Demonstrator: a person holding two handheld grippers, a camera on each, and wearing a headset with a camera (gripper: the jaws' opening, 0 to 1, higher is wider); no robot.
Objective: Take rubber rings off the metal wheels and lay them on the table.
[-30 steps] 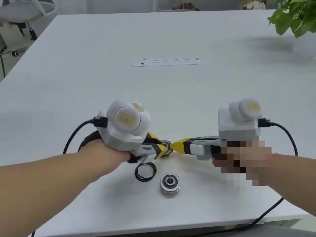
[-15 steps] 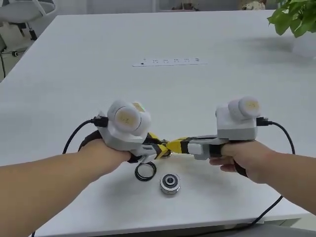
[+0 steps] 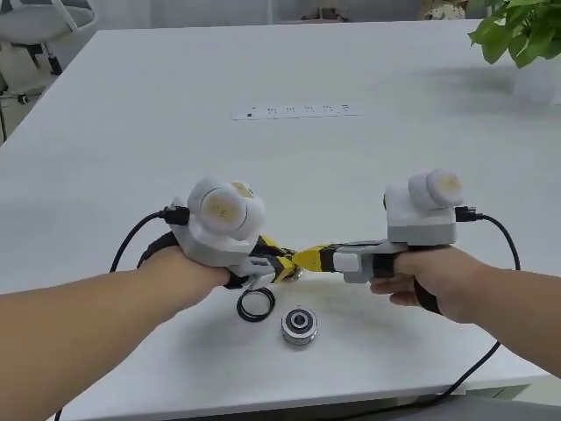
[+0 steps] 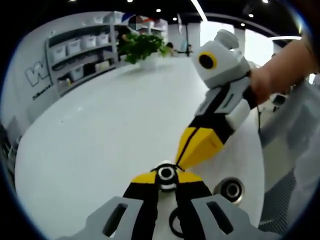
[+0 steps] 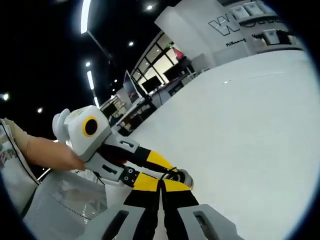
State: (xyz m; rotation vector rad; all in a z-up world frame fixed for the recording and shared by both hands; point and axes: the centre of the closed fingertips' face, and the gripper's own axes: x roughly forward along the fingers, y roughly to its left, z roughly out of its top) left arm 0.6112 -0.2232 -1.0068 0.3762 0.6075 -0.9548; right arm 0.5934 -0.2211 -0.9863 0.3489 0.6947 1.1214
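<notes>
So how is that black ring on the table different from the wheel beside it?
The rubber ring is black, thin and hollow; the metal wheel is silvery, thicker, with a filled hub. The ring lies nearer the left gripper. Both lie flat on the table, ungripped.

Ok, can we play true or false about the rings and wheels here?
1. A black rubber ring lies loose on the table. True.
2. The left gripper grips a metal wheel. True.
3. Three wheels lie on the table. False: one spare wheel lies there, beside the ring.
4. The right gripper is wide open. False: its jaws are together, close to the gripped wheel.
5. The plant is at the near left corner. False: it is far right.
</notes>
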